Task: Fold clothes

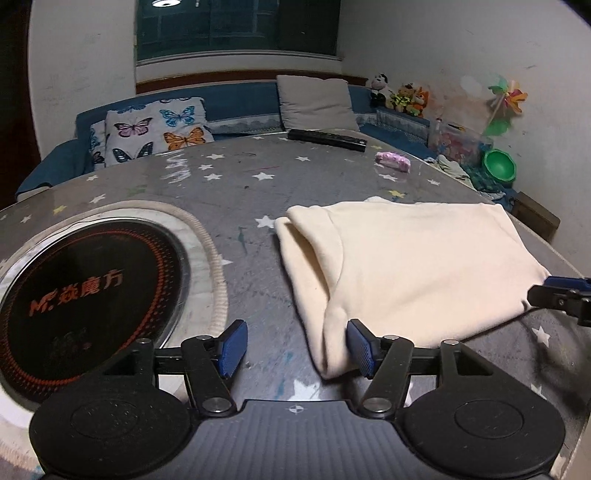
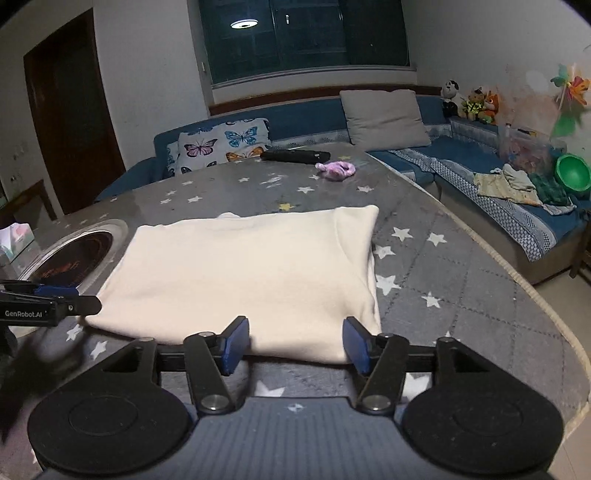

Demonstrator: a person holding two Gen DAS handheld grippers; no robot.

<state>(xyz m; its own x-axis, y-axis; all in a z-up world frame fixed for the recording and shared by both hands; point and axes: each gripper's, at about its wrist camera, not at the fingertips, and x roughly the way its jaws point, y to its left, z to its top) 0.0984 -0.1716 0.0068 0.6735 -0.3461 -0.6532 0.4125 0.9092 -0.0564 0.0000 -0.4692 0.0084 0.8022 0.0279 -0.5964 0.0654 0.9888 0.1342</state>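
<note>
On the star-patterned table point(image 2: 461, 266) a cream garment point(image 2: 243, 269) lies folded into a flat, smooth rectangle, so a fold looks just finished; next would come another fold or setting it aside. The left hand-held gripper point(image 1: 295, 349) and right hand-held gripper point(image 2: 295, 345) sit at its near edge, both released, gripping nothing

- dim indoor night light, dark window point(image 2: 306, 40) reflecting a ceiling lamp point(image 2: 243, 24)
- soft glare on glossy table point(image 1: 258, 206)
- strong fisheye bend, black vignette corners
- motion blur on pinwheel point(image 1: 504, 99) and dark smear lower left in right view
</note>
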